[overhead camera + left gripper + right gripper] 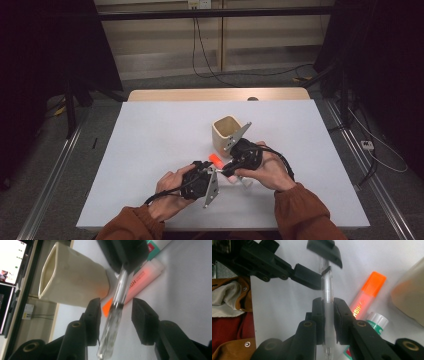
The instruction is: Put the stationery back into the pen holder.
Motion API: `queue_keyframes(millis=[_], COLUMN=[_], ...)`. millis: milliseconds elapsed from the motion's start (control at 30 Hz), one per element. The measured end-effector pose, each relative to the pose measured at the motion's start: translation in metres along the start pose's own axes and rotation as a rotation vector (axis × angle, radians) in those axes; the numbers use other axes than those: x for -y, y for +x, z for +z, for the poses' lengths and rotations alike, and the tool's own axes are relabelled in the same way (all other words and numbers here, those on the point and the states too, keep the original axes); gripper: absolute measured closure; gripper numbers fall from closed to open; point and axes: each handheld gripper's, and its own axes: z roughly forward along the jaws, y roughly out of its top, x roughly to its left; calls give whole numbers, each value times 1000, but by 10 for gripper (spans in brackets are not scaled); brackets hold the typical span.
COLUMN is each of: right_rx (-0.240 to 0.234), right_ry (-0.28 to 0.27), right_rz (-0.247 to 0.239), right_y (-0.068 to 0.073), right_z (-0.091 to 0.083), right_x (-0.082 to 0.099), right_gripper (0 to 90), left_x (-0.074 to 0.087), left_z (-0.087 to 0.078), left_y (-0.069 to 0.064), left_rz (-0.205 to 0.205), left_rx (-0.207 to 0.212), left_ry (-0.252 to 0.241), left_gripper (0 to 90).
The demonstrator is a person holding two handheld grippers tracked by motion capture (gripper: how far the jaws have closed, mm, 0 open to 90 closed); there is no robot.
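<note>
**Holding a clear pen between two grippers**

Clamped in the right gripper [329, 315], the clear pen [327, 290] points toward twelve o'clock, its far end between the left gripper's [116, 311] narrowed jaws, gaps showing either side. An orange highlighter [365, 297] lies at two o'clock, near the cream cup [72, 277].

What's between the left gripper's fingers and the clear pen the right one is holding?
Nothing visible. The clear pen already sits in the gap between the left gripper fingers, with open space on both sides, while the right gripper clamps its other end.
</note>
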Motion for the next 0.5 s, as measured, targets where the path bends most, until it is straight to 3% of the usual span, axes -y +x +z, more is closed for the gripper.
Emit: queue_keyframes(millis=[233,367,500], right_rx=[-7,-11,-12], right_ry=[4,-5,-7], right_rz=[-2,5,12], right_y=[1,1,0], right_z=[4,6,5], right_x=[-1,0,2], right_gripper=[798,800,801], left_x=[-4,-4,-5], left_z=[1,3,5], left_y=[-5,-6,-8], left_rz=[28,5,14], left_rx=[6,20,23], left_ry=[-2,-9,-8], left_gripper=[720,778,797])
